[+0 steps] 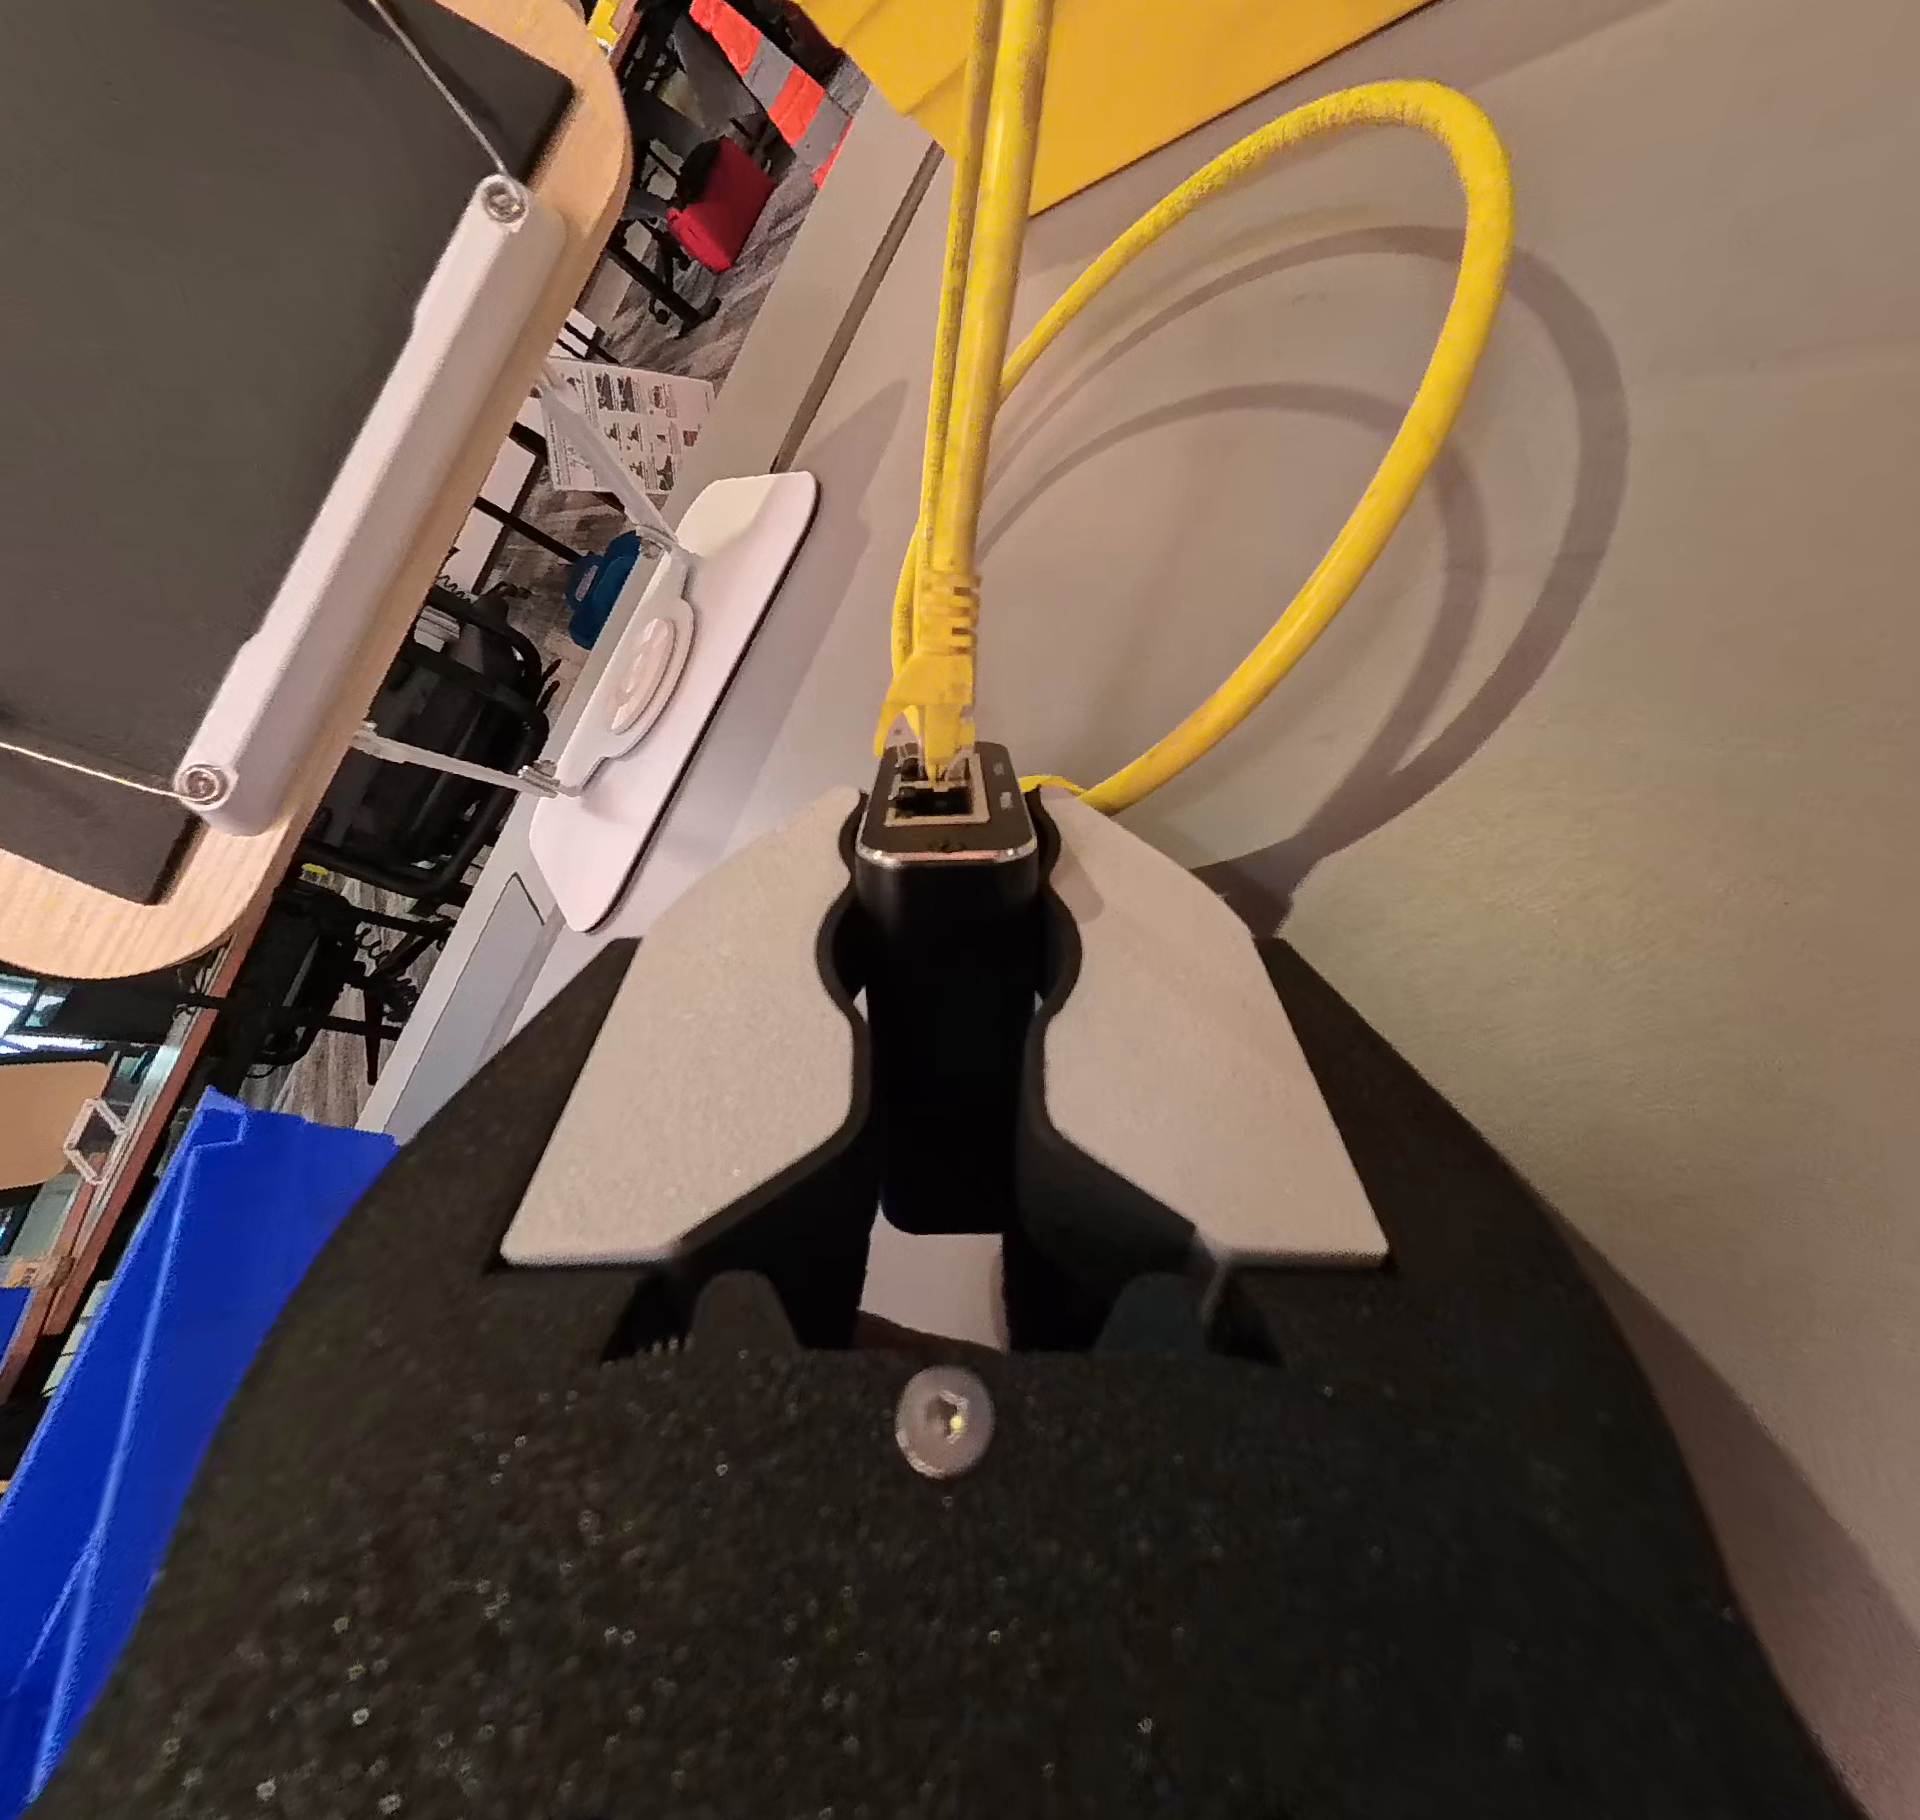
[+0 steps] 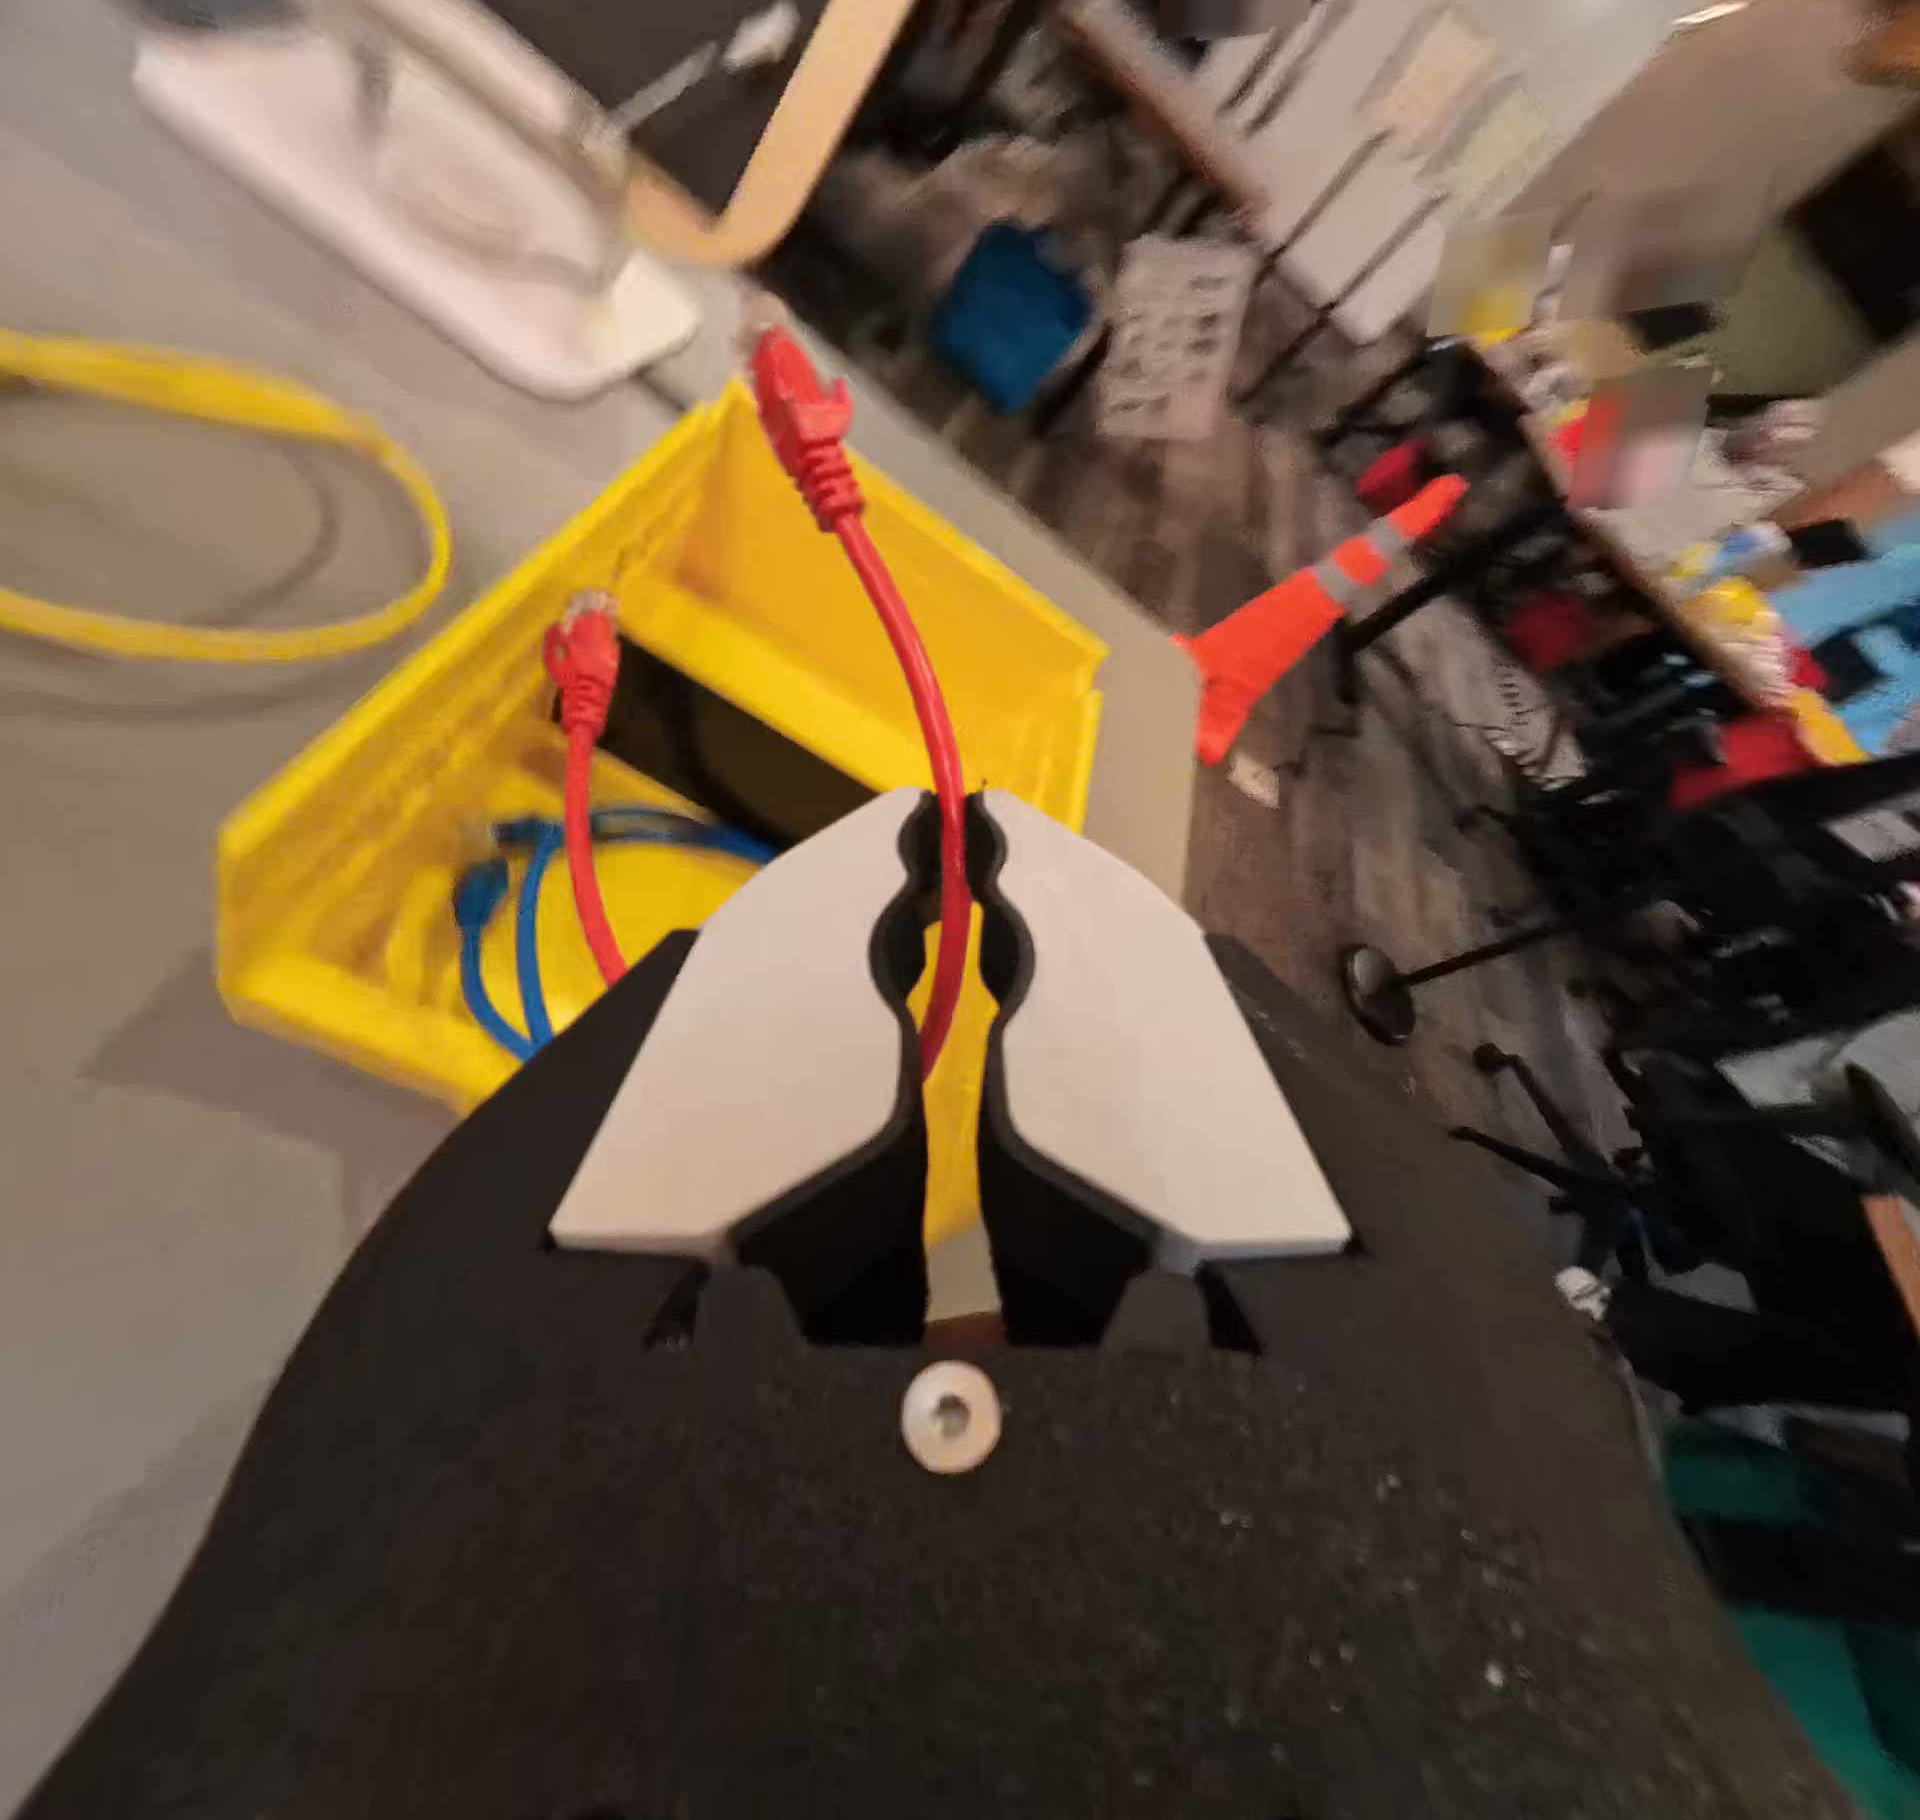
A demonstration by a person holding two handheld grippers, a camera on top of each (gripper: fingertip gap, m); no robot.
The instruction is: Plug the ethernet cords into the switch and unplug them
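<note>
My left gripper (image 1: 948,825) is shut on a small black switch (image 1: 948,949), held upright above the grey table. Two yellow ethernet plugs (image 1: 935,695) sit in its top ports, and their yellow cord (image 1: 1455,399) loops over the table to the right. My right gripper (image 2: 948,814) is shut on a thin red ethernet cord (image 2: 914,690) and holds it above a yellow bin (image 2: 727,690). One red plug (image 2: 805,420) sticks up past the fingertips. The other red plug (image 2: 584,653) hangs at the left over the bin. The right wrist view is blurred.
The yellow bin (image 1: 1039,14) also shows at the top of the left wrist view. It holds blue cords (image 2: 509,939). A wood-framed black panel (image 1: 208,316) on a white base (image 1: 675,690) stands left. A blue bin (image 1: 177,1355) is near left. An orange cone (image 2: 1320,596) stands on the floor past the table edge. Left tips to right tips: about 35 cm.
</note>
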